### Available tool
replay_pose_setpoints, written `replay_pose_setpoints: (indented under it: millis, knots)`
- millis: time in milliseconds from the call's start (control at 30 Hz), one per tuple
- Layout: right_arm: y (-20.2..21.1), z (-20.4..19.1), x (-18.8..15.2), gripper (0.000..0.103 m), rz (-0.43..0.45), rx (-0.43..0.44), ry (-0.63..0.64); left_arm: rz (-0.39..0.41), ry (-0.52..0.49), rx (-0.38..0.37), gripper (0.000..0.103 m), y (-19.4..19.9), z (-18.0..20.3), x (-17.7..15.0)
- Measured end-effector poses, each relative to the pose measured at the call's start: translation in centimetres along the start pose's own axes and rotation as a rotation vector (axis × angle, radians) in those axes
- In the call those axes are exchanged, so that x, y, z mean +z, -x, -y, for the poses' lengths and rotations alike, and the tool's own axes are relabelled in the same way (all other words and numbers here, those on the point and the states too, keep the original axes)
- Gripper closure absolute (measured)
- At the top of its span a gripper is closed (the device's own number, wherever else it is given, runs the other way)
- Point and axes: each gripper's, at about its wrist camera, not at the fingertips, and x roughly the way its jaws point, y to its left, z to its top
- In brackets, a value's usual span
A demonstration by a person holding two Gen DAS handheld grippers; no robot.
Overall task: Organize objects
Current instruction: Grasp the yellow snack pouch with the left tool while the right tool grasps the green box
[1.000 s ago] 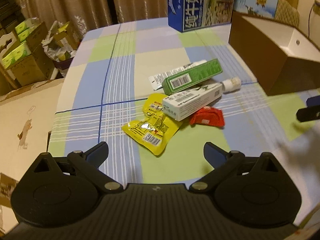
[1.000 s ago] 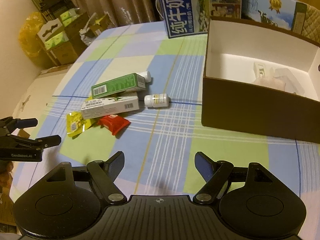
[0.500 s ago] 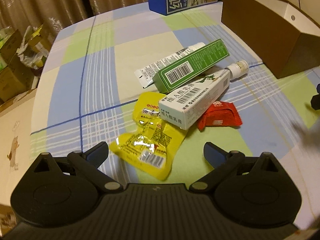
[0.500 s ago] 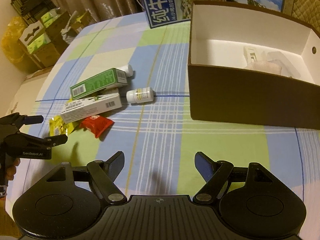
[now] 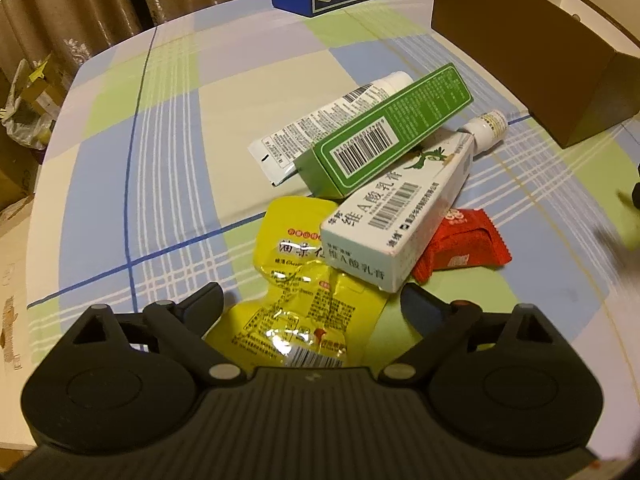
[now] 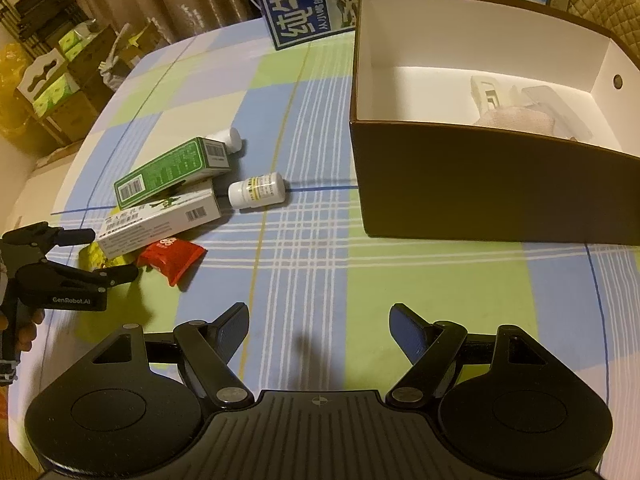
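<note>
A heap lies on the checked tablecloth: a yellow snack packet, a white carton on top of it, a green carton, a white tube, a red packet and a small white bottle. My left gripper is open and straddles the yellow packet's near end, with both fingers wide of it. In the right wrist view the left gripper hovers at the heap's left. My right gripper is open over bare cloth, well short of the white bottle and red packet.
A brown box with a white inside holds some pale items at the right. A blue milk carton case stands at the table's far edge. Curtains and stacked cartons are beyond the table's left side.
My left gripper has moved forward and down onto the heap, so the yellow packet now sits between its fingers. My right gripper has drifted a little toward the brown box.
</note>
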Motion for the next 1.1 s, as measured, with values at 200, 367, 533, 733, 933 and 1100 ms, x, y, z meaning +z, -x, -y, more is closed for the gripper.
replay_pose_setpoints:
  millis: [200, 367, 533, 733, 933, 1100]
  knots:
    - [-0.2, -0.3, 0.1, 0.028, -0.006, 0.001, 0.006, 0.018, 0.019, -0.069, 0.032, 0.0, -0.5, 0.1]
    - [-0.4, -0.8, 0.1, 0.028, -0.008, 0.014, 0.019, 0.026, 0.039, -0.059, 0.033, 0.8, -0.4, -0.9]
    - [-0.9, -1.7, 0.1, 0.028, -0.013, 0.039, 0.044, 0.010, 0.093, -0.028, 0.037, 2.3, -0.6, -2.9]
    - [-1.3, -4.4, 0.7, 0.028, 0.010, 0.084, 0.161, -0.010, 0.212, 0.038, 0.039, 4.3, -1.9, -5.3]
    - [-1.4, -8.5, 2.5, 0.028, 0.134, 0.072, 0.428, -0.017, 0.348, 0.084, 0.039, 5.4, -4.0, -6.4]
    - [-2.9, -11.5, 3.7, 0.029, 0.258, 0.030, 0.734, -0.019, 0.402, 0.094, 0.039, 5.7, -4.9, -6.6]
